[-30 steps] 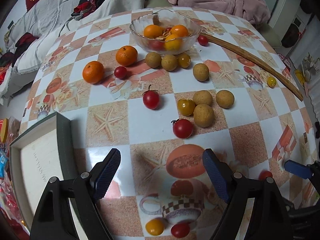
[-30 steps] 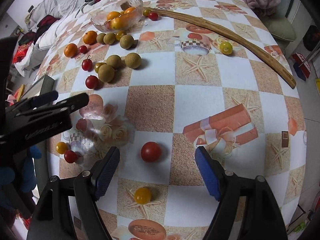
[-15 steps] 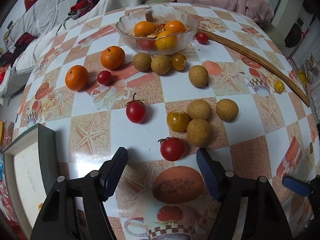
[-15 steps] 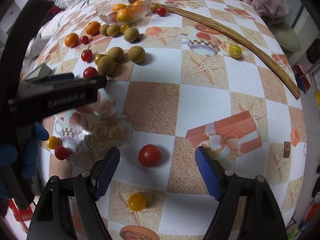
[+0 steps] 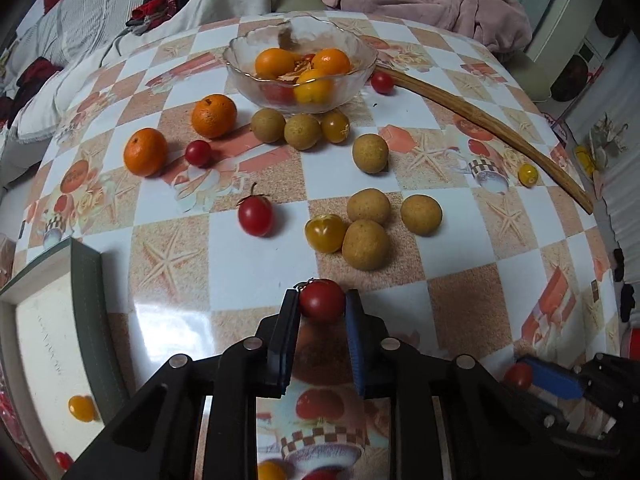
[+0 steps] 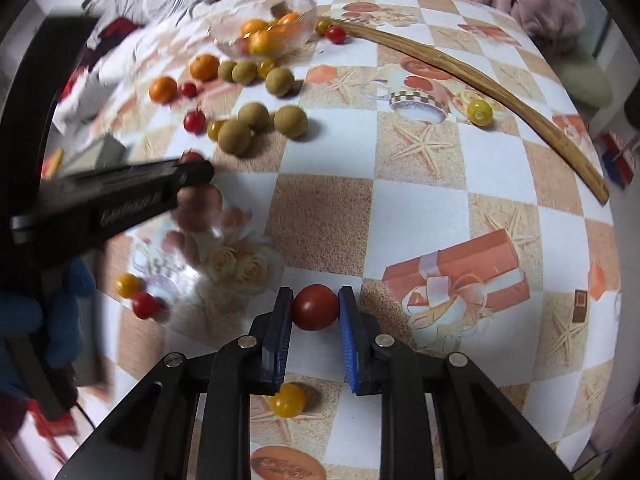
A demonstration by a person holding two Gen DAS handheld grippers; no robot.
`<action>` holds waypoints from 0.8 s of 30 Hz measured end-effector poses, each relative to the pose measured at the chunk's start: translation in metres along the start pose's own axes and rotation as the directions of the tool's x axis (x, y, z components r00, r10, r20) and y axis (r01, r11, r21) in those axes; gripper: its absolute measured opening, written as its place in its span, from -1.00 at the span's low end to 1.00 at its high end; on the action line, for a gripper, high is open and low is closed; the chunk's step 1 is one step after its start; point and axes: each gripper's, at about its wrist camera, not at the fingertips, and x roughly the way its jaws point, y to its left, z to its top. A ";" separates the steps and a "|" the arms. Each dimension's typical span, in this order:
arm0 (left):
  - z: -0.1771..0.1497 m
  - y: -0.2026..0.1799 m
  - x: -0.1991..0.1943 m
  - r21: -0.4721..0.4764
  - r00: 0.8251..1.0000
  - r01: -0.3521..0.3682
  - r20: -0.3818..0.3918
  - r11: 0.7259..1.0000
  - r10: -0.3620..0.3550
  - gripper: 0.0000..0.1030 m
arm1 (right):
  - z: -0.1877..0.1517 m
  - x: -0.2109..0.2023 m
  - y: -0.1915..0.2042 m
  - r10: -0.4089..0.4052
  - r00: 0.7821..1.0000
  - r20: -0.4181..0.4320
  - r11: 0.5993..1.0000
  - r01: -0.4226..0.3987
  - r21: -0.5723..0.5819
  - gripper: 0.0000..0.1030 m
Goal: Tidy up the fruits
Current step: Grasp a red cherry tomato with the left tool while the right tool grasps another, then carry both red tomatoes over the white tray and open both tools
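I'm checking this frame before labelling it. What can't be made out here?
- Left tongs, right wrist view: motion-blurred; grip unreadable there.
- Bowl contents, left wrist view: lower fruit obscured by the fruit piled above.
- Tray, left wrist view: cut off by the edge.
- Yellow tomato, right wrist view: partly behind the right tongs.

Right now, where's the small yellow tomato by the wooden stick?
The yellow tomato lies at the table's far right in the left wrist view, just inside the curved wooden stick, beside the printed checkered cup.
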 end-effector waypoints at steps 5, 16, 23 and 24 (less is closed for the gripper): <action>-0.012 0.015 -0.021 -0.040 1.000 0.006 0.013 0.999 -0.006 -0.53 | 0.003 -0.010 0.002 0.012 1.000 0.011 1.000 -0.013 0.015 -0.51; -0.048 0.067 -0.065 -0.144 0.998 -0.027 0.048 0.989 0.034 -0.53 | 0.014 -0.016 0.046 0.056 0.998 0.019 0.997 -0.055 -0.050 -0.51; -0.073 0.125 -0.084 -0.239 0.993 -0.086 0.058 0.967 0.103 -0.53 | 0.027 -0.012 0.105 0.110 0.994 0.009 0.984 -0.108 -0.144 -0.51; -0.076 0.135 -0.087 -0.256 0.991 -0.098 0.059 0.962 0.116 -0.53 | 0.029 -0.011 0.113 0.118 0.993 0.008 0.981 -0.115 -0.155 -0.51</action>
